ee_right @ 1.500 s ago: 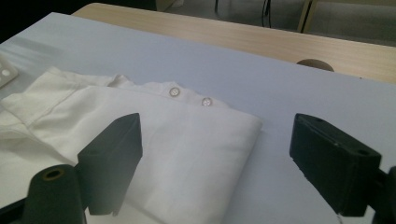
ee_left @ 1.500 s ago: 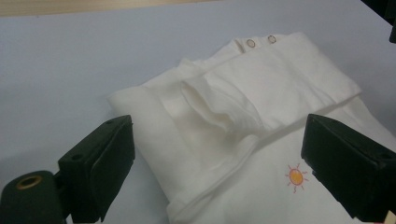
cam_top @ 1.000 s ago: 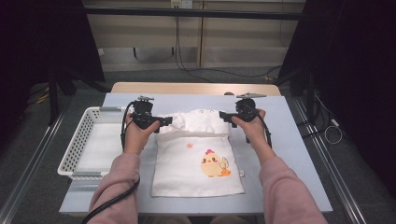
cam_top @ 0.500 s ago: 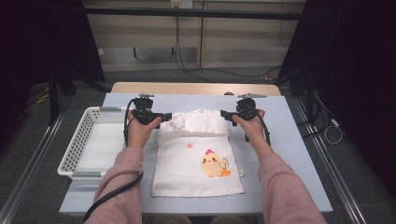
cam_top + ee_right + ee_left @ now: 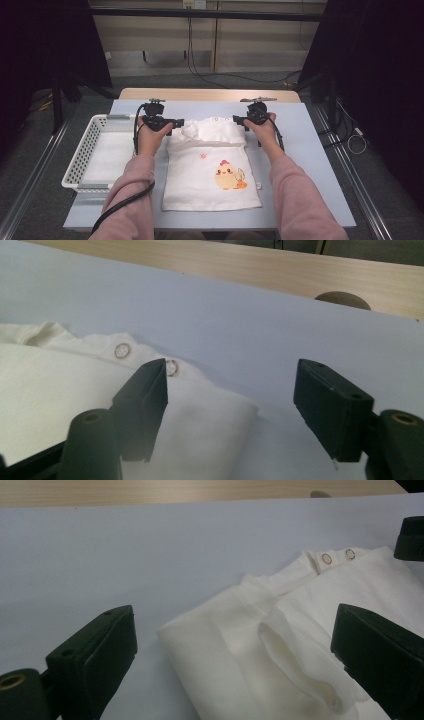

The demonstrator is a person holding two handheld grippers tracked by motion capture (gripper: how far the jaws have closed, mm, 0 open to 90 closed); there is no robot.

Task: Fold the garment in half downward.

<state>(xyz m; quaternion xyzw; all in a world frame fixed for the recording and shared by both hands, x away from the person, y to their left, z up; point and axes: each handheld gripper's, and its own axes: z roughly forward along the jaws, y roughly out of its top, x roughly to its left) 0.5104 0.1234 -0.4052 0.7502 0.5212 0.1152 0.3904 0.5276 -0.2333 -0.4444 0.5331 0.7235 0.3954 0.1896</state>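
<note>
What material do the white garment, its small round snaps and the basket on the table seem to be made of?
The white garment looks like soft matte cotton knit: it folds and creases limply. Its snaps look like shiny metal rings, though coated plastic is possible. The basket looks like rigid white plastic, with a perforated lattice wall.

Shirt (image 5: 280, 655) cut off at bottom edge (left gripper view); snap detail tiny.

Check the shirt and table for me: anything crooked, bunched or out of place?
Only the white shirt stands out: its lower part lies flat with the chick print up, but the collar end is bunched in loose folds between the left gripper and right gripper. The basket sits square on the table.
</note>
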